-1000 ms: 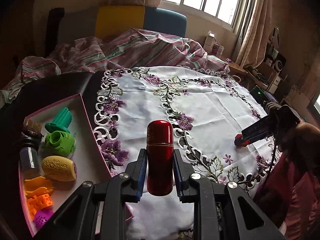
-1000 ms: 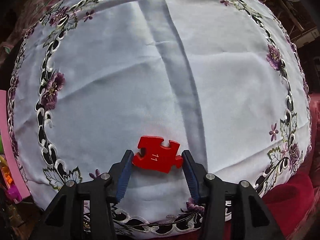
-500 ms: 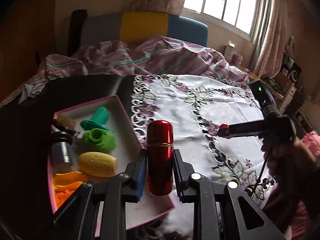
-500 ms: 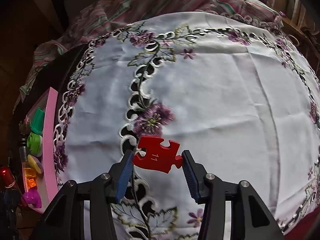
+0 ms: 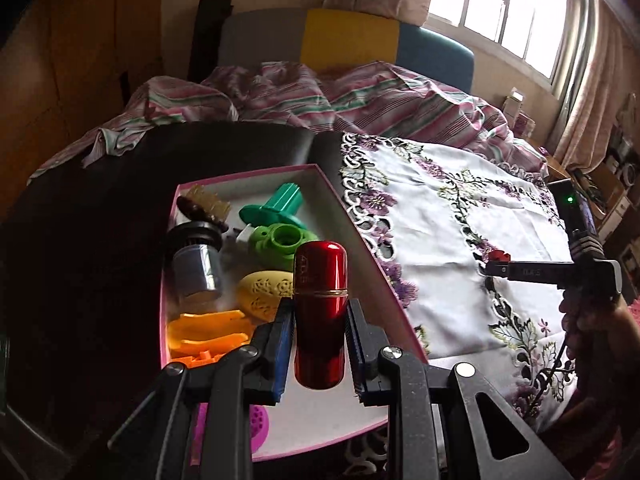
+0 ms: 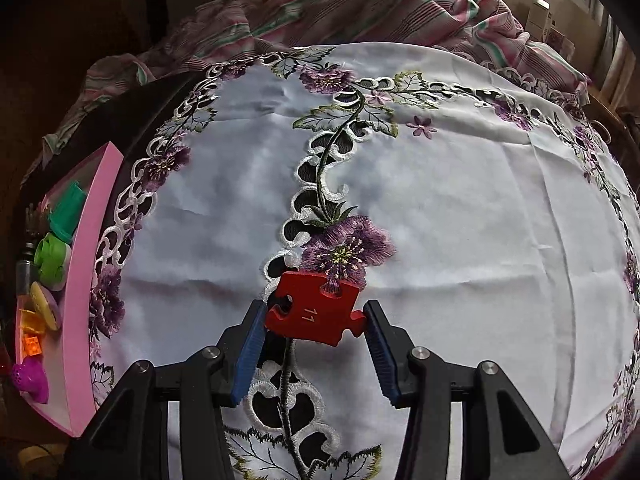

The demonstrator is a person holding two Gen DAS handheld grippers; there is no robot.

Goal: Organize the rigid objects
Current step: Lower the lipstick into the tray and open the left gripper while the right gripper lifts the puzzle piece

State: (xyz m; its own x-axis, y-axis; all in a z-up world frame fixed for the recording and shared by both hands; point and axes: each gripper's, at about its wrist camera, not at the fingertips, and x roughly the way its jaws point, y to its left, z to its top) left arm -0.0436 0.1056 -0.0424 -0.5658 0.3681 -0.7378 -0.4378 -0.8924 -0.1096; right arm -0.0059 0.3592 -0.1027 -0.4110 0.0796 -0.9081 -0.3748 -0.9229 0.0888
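The pink tray [image 5: 352, 216] sat at the left edge of the embroidered white cloth [image 6: 460, 208] on the dark worktop [image 5: 100, 240], its near half bare while the far half was crowded; the cloth itself lay wide and open across the middle. The left hand-held gripper [image 5: 320, 336] was clamped on a glossy red capsule-shaped bottle [image 5: 320, 312], held upright over the tray's near, bare part, a thin gold band around its waist and faint lettering on its cap. The right hand-held gripper [image 6: 314, 332] was clamped on a flat red puzzle piece [image 6: 314, 314] marked 11, held above the cloth near a purple embroidered flower [image 6: 348, 248], well apart from the tray. Inside the tray lay a teal plastic piece [image 5: 276, 206], a green ring-shaped part [image 5: 280, 240], a yellow patterned oval [image 5: 264, 290], orange pieces [image 5: 208, 332], a small jar with a dark lid [image 5: 196, 264] and a purple perforated piece [image 5: 258, 428] partly hidden behind the gripper's body. A striped blanket [image 5: 360, 100] was bunched beyond the far edge of the worktop
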